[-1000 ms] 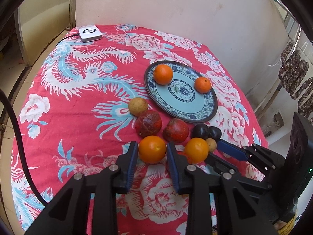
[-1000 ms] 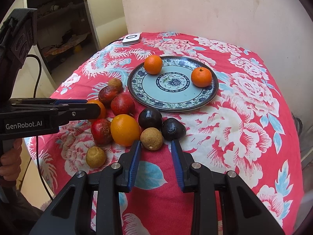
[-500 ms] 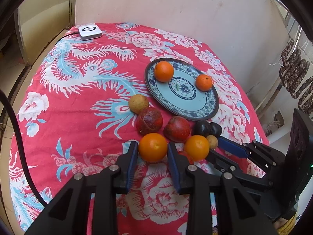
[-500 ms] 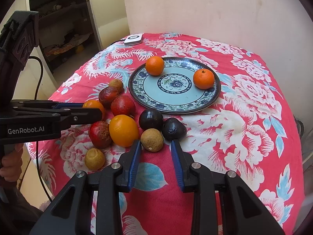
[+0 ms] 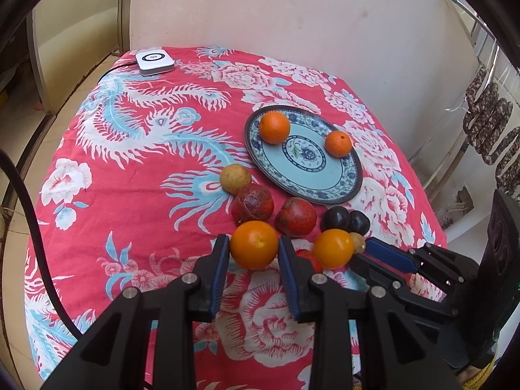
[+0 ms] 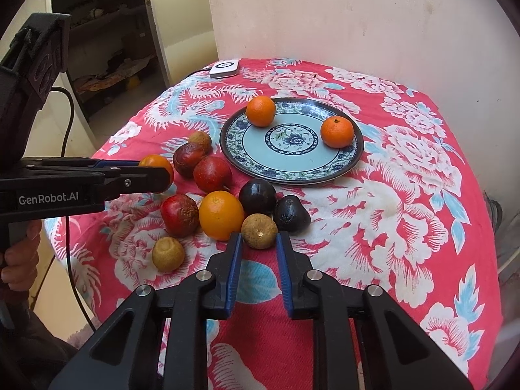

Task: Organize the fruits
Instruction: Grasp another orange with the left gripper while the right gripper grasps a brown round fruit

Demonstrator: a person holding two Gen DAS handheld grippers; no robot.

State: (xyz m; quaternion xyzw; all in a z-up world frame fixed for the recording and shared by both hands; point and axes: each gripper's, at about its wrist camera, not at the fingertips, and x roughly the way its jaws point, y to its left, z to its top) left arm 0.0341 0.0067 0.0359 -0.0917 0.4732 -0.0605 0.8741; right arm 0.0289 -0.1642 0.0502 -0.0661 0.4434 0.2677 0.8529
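1. Left claw [image 5: 254,253] points down at the worktop [image 5: 136,169], pads clamped on an orange [image 5: 254,244] at the near edge of the fruit cluster. In the right wrist view this claw [image 6: 156,175] comes in level from the left, a hand [image 6: 19,260] on its grip at the lower left, and the same orange [image 6: 155,166] pokes out at the tips.
2. Right claw [image 6: 259,242] tilts down too, closed on a small tan-brown round fruit [image 6: 259,230], pads against both its sides. The fruit still looks to sit on the cloth; can't tell if lifted.
3. In the left wrist view the right claw [image 5: 365,248] enters from the right, blue pad visible, with the tan fruit [image 5: 357,242] mostly hidden behind a second orange [image 5: 333,248].
4. Blue-patterned plate [image 6: 292,175] sits beyond the cluster, two oranges on it: one at the far-left rim [image 6: 260,110], one at the right [image 6: 337,131].
5. Loose on the cloth: two dark plums [image 6: 257,196] side by side, three red wrinkled fruits [image 6: 212,174], a tan fruit [image 6: 200,140] near the plate edge.
6. Only the right wrist view shows another tan fruit [image 6: 168,253] at the near left of the cluster and the open doorway behind.
7. Only the left wrist view shows the railing and hung items at the right edge.
8. White square device [image 5: 154,62] with a cable sits at the far corner of the worktop, in both views.
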